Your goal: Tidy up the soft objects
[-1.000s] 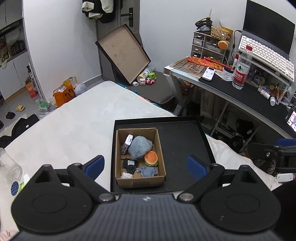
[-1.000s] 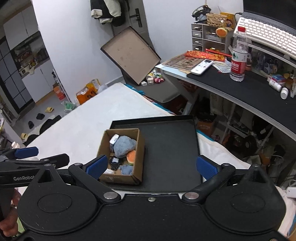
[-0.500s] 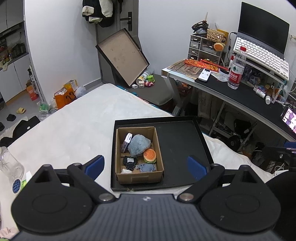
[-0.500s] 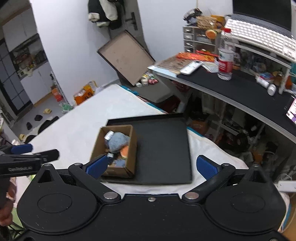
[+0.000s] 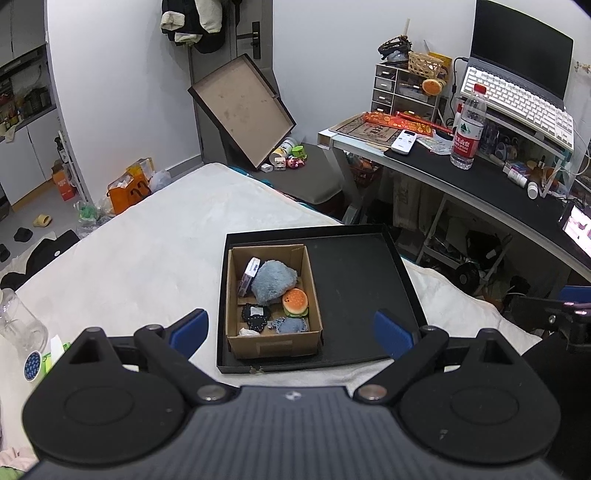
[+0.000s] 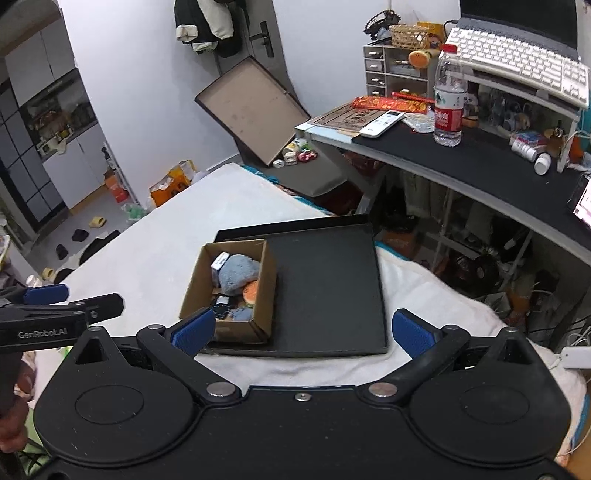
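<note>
Cardboard box (image 5: 273, 343), left side of black tray (image 5: 354, 280) on the bed: holds blue plush (image 5: 274, 280), burger toy (image 5: 294, 302), 2 small pieces (corralled for sorting). My left gripper (image 5: 291, 328) and right gripper (image 6: 303, 328): both spread wide, empty, hovering short of it.

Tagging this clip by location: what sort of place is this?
Likely a small bedroom doubling as a home office: a white-covered bed, a cluttered desk with a laptop, and clothes hanging on the door.
</note>
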Tool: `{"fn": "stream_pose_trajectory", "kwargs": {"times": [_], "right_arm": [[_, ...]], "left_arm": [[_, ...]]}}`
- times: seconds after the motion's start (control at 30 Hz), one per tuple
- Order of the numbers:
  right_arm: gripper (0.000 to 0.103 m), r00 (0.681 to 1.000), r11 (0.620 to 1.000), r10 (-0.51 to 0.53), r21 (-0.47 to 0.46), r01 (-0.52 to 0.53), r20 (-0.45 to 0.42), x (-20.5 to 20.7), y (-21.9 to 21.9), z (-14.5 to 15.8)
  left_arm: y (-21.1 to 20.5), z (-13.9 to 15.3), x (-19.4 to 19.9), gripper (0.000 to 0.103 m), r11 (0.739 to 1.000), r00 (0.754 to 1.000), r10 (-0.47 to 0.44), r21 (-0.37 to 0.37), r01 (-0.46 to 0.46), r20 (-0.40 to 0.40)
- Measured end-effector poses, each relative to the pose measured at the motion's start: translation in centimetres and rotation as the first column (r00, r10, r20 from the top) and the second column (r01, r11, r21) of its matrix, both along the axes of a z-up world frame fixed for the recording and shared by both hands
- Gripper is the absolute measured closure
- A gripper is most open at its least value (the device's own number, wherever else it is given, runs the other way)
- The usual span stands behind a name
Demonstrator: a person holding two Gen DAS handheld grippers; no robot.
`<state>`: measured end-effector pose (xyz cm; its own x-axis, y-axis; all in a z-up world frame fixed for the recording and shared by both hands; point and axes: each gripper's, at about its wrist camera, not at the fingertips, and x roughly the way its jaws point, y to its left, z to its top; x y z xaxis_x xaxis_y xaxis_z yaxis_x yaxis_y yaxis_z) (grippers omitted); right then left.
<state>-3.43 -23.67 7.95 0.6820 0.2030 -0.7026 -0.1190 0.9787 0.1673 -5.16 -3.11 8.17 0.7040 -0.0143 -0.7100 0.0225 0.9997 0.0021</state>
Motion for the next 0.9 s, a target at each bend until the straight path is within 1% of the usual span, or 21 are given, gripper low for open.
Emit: {"fn": "stream_pose_trajectory", "kwargs": {"times": [0.17,0.27,0.4,0.9], "right_arm": [[0.0,1.0,1.0,0.005,0.013,-0.005,-0.004,0.06,0.0,-0.19],[0.0,1.0,1.0,0.01,0.029,-0.009,-0.021,0.15,-0.13,-0.44],[0.0,1.0,1.0,0.007,0.021,-0.006,-0.026,0.07,0.02,-0.57],[0.0,0.999,0.999,0.021,0.037,-0.019,-0.047,0.11,0.46,-0.99]], "left_arm": [[-0.19,-0.12,0.01,0.008,1.0,1.0,0.001,-0.002,-0.001,-0.003],[-0.2,-0.15,0.0,0.008,1.0,1.0,0.0,0.001,0.0,-0.002],[-0.2,-0.15,0.02,0.008,1.0,1.0,0.001,-0.001,-0.001,-0.002],[-0.39,-0.5,0.16,0.008,1.0,1.0,0.007,-0.004,-0.007,-0.007]]}}
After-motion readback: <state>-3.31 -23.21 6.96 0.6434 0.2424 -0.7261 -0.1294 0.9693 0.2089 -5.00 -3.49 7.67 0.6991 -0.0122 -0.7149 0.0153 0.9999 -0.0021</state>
